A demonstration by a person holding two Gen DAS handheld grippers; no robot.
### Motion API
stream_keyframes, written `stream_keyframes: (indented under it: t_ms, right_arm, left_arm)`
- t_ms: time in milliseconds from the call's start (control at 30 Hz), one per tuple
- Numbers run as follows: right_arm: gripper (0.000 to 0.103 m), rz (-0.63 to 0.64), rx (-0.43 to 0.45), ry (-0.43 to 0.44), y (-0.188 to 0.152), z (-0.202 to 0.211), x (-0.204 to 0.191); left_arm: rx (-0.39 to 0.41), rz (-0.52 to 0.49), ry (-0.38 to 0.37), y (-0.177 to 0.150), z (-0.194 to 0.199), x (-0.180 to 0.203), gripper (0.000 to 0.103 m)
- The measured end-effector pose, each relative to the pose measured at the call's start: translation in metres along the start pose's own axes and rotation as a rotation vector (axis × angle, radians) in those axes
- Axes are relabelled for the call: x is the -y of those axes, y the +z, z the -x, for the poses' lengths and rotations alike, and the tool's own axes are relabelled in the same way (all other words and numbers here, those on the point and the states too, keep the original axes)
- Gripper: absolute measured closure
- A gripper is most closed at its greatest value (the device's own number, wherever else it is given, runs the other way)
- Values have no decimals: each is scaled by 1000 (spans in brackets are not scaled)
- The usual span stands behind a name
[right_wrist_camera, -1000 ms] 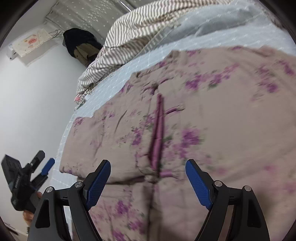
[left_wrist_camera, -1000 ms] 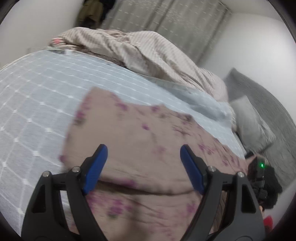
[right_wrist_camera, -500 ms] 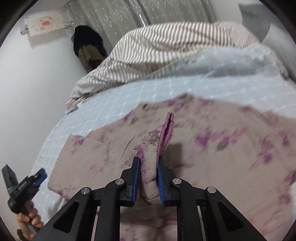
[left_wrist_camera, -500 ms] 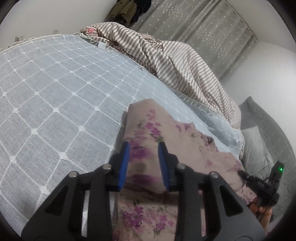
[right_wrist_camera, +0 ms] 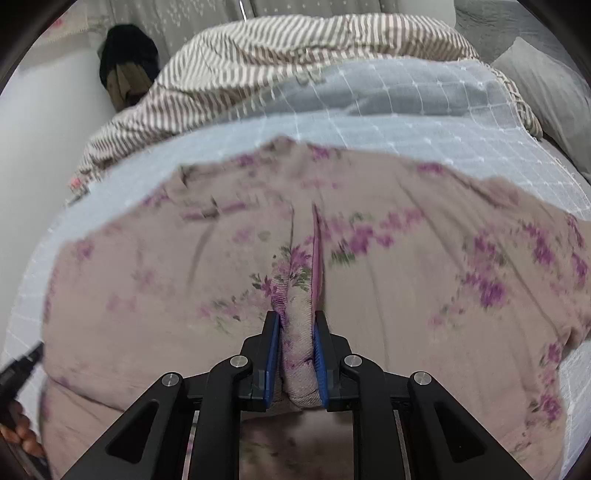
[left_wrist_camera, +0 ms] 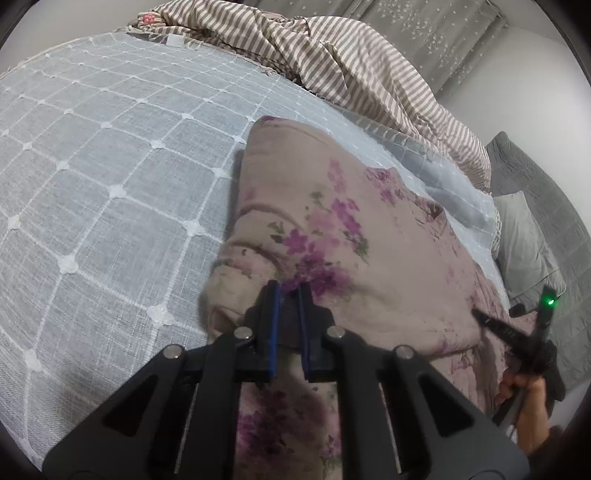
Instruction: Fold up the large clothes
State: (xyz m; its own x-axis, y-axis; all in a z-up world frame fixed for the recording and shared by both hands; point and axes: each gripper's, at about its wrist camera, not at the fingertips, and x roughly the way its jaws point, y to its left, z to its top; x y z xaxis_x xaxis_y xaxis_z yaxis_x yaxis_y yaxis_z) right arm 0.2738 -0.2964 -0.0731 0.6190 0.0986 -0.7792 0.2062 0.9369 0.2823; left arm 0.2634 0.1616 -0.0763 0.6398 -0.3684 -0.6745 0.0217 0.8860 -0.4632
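A: Start at the left gripper (left_wrist_camera: 288, 295). What are its jaws doing?

B: Clamped nearly together on a pinch of the floral garment (left_wrist_camera: 369, 236), at the corner nearest that camera. The cloth runs ahead of the blue pads (left_wrist_camera: 274, 325) and off to their right.

A: And the right gripper (right_wrist_camera: 295, 325)?

B: Also closed on the garment. A thick bunched fold sits squeezed between its two pads, with a pink seam running straight ahead from the tips.

A: Where does the garment lie overall?

B: Spread flat on the grey-blue bedspread (left_wrist_camera: 110, 166), which shows to the left of the left gripper and beyond the far edge of the cloth.

A: Further out?

B: A rumpled striped duvet (left_wrist_camera: 332, 55) is heaped past the garment, grey curtains (left_wrist_camera: 424, 26) behind that. Right of the left gripper sit grey pillows (left_wrist_camera: 524, 236). Dark clothes (right_wrist_camera: 127, 70) hang far ahead-left of the right gripper.
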Motion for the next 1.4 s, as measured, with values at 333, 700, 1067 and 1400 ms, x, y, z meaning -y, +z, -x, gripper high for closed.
stream_keyframes:
  t_ms: [333, 700, 1067, 1400]
  right_arm:
    - [26, -23, -3, -71, 14, 34, 17]
    - [26, -220, 62, -273, 28, 122, 192]
    - [25, -503, 179, -504, 36, 192, 375]
    - [37, -579, 212, -585, 47, 170, 450]
  left_arm:
    - [57, -112, 70, 3, 39, 52, 20]
    - [0, -51, 106, -8, 64, 75, 2]
    - [-18, -47, 173, -28, 53, 79, 2]
    - [-7, -42, 201, -33, 46, 82, 2]
